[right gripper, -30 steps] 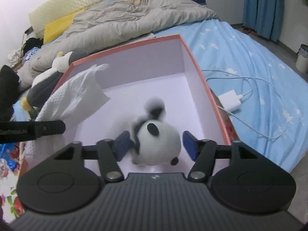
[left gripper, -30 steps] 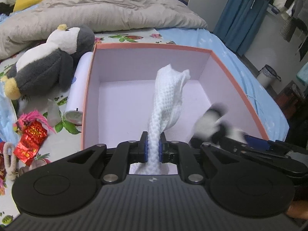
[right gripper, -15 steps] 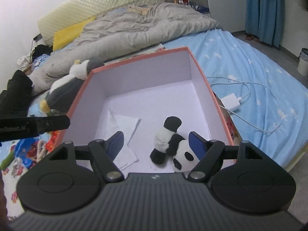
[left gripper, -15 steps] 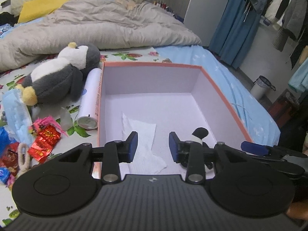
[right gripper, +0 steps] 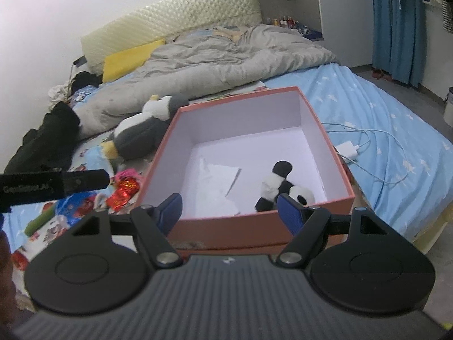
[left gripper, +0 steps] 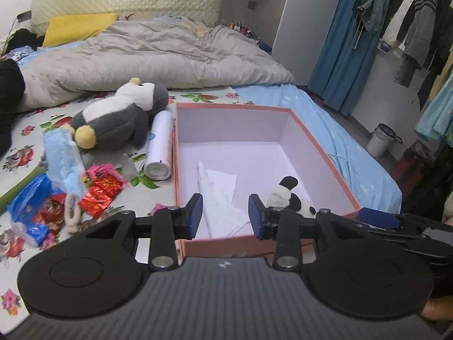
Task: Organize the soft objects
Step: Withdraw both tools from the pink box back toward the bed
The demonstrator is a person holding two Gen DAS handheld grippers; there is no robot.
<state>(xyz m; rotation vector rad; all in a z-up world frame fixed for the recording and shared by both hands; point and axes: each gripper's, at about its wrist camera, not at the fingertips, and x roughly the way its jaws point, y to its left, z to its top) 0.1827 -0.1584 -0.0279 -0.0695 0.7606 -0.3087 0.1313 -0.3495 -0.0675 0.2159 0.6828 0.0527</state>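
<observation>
A salmon-rimmed box [left gripper: 320, 144] [right gripper: 322, 130] with a pale inside sits on the bed. In it lie a white knitted cloth [left gripper: 220, 195] [right gripper: 218, 187] on the left and a small panda plush [left gripper: 286, 195] [right gripper: 280, 187] on the right. My left gripper [left gripper: 225, 215] hangs open above the box's near wall, nothing between its pads. My right gripper [right gripper: 229, 212] is also open and empty, back from the near rim. A big grey and white penguin plush [left gripper: 116, 119] [right gripper: 141, 130] lies left of the box.
Beside the box's left wall lies a white can [left gripper: 160, 147]. A blue mask [left gripper: 63, 158], red wrappers [left gripper: 102, 189], a blue packet [left gripper: 34, 206] and a hair tie [left gripper: 72, 209] litter the floral sheet. A charger and cable [right gripper: 351, 150] lie to the right, a grey duvet [left gripper: 147, 53] behind.
The left gripper let go of the white cloth and the right one released the panda; both now lie in the box. Both grippers opened and pulled back and up from the box.
</observation>
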